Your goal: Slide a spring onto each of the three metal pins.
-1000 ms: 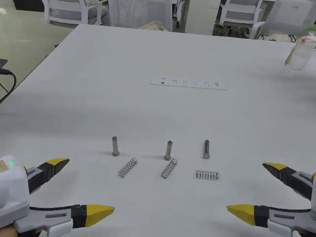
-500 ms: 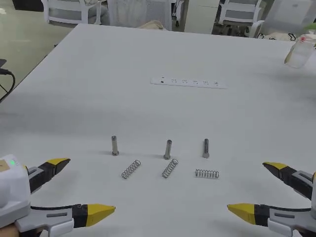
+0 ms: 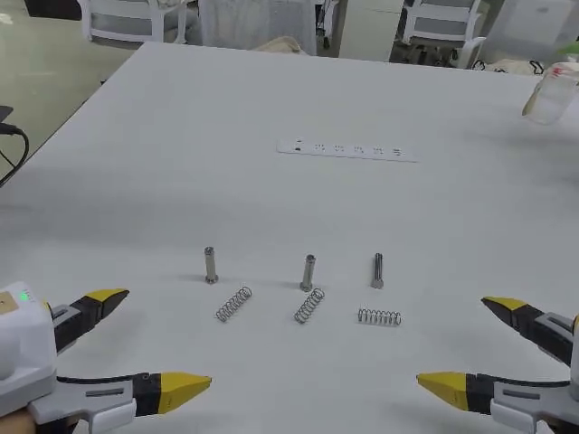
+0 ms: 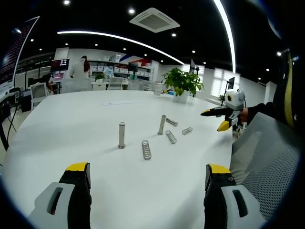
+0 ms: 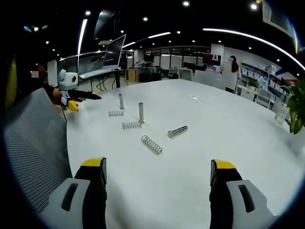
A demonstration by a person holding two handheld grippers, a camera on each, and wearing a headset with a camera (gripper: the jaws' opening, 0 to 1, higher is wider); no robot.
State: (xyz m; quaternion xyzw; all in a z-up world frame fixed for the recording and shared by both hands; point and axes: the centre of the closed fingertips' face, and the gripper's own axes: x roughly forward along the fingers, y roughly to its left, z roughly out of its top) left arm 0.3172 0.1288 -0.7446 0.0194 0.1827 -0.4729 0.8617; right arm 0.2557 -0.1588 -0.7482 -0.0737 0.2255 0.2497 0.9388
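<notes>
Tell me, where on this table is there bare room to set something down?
The widest bare patch of table lies between the power strip and the row of pins. More room lies left of the leftmost pin. It is crowded where the springs lie right by the pins, with the left gripper and right gripper on either side.

On the head view, the power strip (image 3: 346, 152) carries markings too small for me to read. Far to its right, a clear bottle (image 3: 548, 98) is cut by the picture's edge and blurred, and I can't tell what's in it. Beyond the strip, the chairs (image 3: 127, 36) are cropped by the upper edge. Well on my side of the strip, the left gripper (image 3: 165, 338) and right gripper (image 3: 451, 342) run off the bottom corners. I can't tell from overhead whether the pin (image 3: 377, 270) below the strip's right end stands or lies.
</notes>
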